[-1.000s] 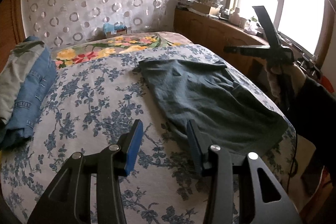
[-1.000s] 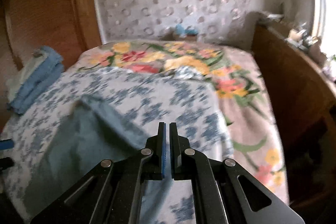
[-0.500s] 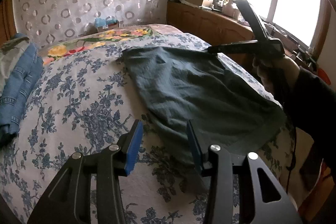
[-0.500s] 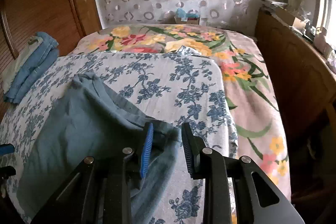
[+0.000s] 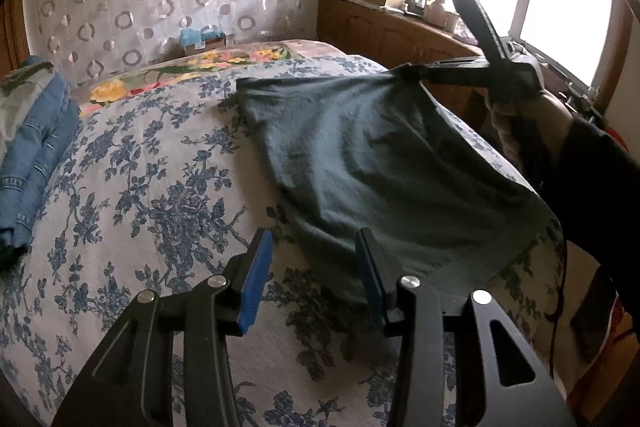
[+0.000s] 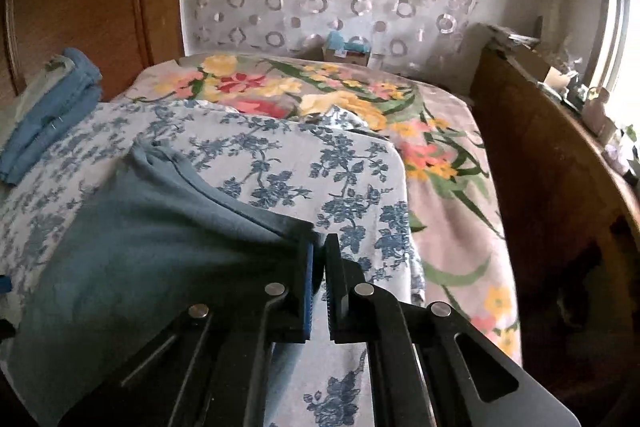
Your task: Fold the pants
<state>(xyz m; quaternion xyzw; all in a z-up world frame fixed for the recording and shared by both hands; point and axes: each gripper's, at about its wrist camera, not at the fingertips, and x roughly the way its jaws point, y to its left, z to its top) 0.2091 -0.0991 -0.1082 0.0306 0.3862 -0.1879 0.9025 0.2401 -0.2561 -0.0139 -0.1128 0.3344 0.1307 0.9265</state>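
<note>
Dark teal pants (image 5: 380,155) lie spread on the blue-flowered bedspread (image 5: 140,187). My left gripper (image 5: 314,275) is open, its fingers straddling the near left edge of the pants just above the bed. My right gripper (image 6: 318,267) is shut on the far right corner of the pants (image 6: 160,227), lifting it slightly off the bed. It also shows in the left wrist view (image 5: 404,71), pinching that corner, with my hand behind it.
A stack of folded jeans and clothes (image 5: 32,147) sits at the bed's left side, also in the right wrist view (image 6: 52,107). A wooden cabinet (image 5: 400,35) runs along the right under the window. A floral blanket (image 6: 320,95) covers the far bed.
My right gripper, open half a second ago around the pants' far corner, has closed on it and raised it. My left gripper stays open near the near edge.
</note>
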